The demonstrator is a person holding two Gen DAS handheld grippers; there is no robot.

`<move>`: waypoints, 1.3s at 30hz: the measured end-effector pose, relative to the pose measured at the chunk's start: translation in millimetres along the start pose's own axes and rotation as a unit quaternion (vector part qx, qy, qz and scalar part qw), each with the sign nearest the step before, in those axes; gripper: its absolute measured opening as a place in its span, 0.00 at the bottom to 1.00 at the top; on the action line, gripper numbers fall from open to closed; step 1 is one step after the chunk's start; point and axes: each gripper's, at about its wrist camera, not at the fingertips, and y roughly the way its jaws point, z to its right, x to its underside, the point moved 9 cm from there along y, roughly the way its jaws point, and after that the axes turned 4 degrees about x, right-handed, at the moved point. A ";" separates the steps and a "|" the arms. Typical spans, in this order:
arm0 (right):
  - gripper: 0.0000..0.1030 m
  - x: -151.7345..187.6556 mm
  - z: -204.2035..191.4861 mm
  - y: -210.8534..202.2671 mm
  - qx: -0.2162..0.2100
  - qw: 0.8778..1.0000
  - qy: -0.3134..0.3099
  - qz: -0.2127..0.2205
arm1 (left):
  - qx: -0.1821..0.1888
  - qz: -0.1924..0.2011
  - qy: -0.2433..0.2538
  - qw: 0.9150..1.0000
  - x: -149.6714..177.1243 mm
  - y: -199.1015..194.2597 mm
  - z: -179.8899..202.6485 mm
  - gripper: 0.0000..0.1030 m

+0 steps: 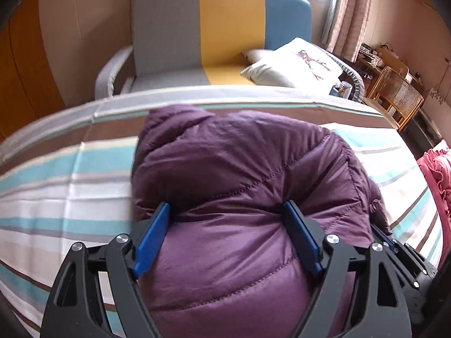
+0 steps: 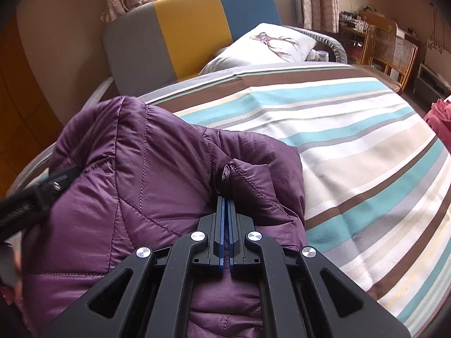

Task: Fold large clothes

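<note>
A purple quilted jacket [image 1: 239,174] lies bunched on a bed covered by a striped sheet [image 1: 56,186], the garment sitting toward the near edge of the sheet. The left hand-held gripper [image 1: 227,211] presses down on the jacket's padded bulk with its blue fingers [image 1: 153,235] spread wide, fabric bulging between them. The right hand-held gripper [image 2: 226,201] has its jaws pressed together, pinching a stitched fold of the jacket [image 2: 146,174] on the side nearer the open sheet [image 2: 352,146]. Beyond the sheet's far edge stands a grey, yellow and blue sofa [image 1: 220,25] with a white cushion [image 1: 293,63]
</note>
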 end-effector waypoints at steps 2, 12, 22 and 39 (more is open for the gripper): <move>0.01 -1.0 0.3 3.3 0.000 1.000 0.002 -0.003 | -0.003 -0.004 0.000 1.000 2.6 8.4 -1.0 0.80; 0.01 0.6 0.3 1.9 0.001 1.000 -0.006 0.013 | -0.005 0.013 0.011 1.000 15.3 -7.4 -1.0 0.81; 0.01 -0.1 5.6 -40.0 -0.034 0.999 -0.010 0.031 | 0.049 0.061 0.032 0.996 63.9 -74.9 1.0 0.83; 0.01 64.7 8.0 -66.2 -0.050 0.999 -0.009 0.013 | 0.046 0.056 0.109 0.991 112.0 -80.8 14.4 0.86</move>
